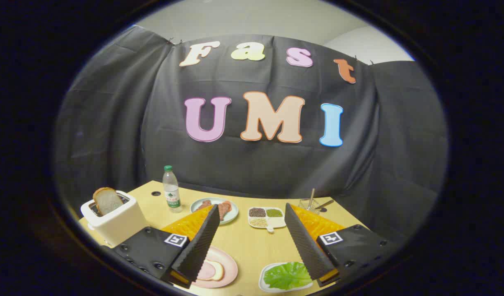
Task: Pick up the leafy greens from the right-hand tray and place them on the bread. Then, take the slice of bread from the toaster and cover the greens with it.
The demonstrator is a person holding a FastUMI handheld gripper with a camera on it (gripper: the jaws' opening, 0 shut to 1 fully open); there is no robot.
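gripper (252,238) is held high above the table (247,246), fingers spread wide apart with nothing between them, looks like a start pose that keeps the whole layout in sight before going down.

leafy greens (286,276) lie flat in a white tray (263,283), just beside the right finger's base, partly hidden under it. the leaf looks broad and ruffled with its longer span running roughly across the tray, side to side; no stem end can be made out, so which way it points is unclear.

pink plate (229,267) sits by the left finger's base, carrying the bread (214,271); the slice is half covered by the finger and seems to lie flat, likely so the greens can go straight on top.

toaster (114,220) stands beyond the left finger at the table's left side, a bread slice (107,200) sticking upright out of its slot, long axis vertical, probably left raised so it is easy to pinch.

further back: a water bottle (171,189), a plate of meat (229,209), a divided dish of grains (266,217).

task judged not started.
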